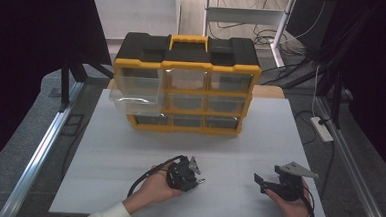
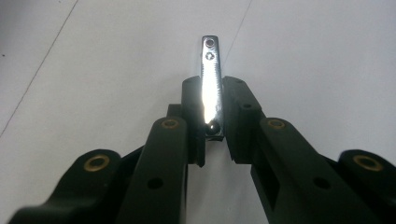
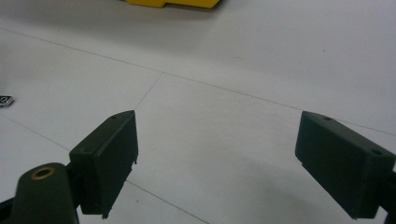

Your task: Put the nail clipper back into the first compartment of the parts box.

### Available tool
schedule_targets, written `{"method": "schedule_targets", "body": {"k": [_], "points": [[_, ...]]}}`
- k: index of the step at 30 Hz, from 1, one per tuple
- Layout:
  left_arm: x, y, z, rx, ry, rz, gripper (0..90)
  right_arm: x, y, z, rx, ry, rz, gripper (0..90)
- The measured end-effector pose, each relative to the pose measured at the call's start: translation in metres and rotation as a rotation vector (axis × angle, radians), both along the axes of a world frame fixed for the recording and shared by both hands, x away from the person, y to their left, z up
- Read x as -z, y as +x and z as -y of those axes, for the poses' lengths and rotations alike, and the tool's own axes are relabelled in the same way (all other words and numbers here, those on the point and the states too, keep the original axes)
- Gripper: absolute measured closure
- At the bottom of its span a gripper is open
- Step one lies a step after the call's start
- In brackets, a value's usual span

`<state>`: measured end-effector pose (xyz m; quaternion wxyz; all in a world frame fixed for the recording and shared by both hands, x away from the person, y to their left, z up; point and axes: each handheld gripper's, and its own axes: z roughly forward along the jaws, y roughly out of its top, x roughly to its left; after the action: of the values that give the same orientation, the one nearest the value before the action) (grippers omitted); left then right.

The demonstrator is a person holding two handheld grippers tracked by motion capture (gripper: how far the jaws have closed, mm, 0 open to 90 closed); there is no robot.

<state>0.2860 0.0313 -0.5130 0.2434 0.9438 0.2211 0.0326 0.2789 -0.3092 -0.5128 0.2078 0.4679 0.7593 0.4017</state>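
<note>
Left gripper (image 2: 212, 109) jaws pinch a metal clip (image 2: 211, 74) near the desk's (image 1: 128, 150) front edge, likely bound for the open drawer (image 1: 134, 93). Right gripper (image 3: 215, 163) jaws spread, idle.

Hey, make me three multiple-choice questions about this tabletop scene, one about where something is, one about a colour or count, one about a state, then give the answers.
1. Where is the shiny metal piece?
A. Between the left gripper's jaws
B. Inside a drawer
C. On top of the organizer

2. What colour is the frame of the drawer organizer?
A. Red
B. Yellow
C. Green

3. How is the right gripper?
A. Shut on a drawer
B. Shut on a cable
C. Open, with nothing between the jaws

Answers: A, both pads press its sides; B, yellow bars surround the clear drawers; C, its jaws stand wide apart over the bare white table.
</note>
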Motion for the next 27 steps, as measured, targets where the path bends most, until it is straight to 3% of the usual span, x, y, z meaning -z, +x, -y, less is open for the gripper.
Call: {"method": "schedule_targets", "body": {"k": [7, 15, 27], "points": [[-0.002, 0.001, -0.004, 0.002, -0.037, 0.009, 79.2, 0.0, 0.0, 0.0, 0.001, 0.008, -0.002, 13.9], [-0.009, 0.003, -0.015, -0.014, -0.088, -0.007, 79.1, -0.001, 0.0, 0.002, 0.006, 0.007, 0.002, 13.9], [-0.025, 0.004, -0.033, -0.038, -0.156, 0.024, 79.1, -0.001, 0.0, 0.002, 0.008, 0.011, 0.001, 13.9]]}}
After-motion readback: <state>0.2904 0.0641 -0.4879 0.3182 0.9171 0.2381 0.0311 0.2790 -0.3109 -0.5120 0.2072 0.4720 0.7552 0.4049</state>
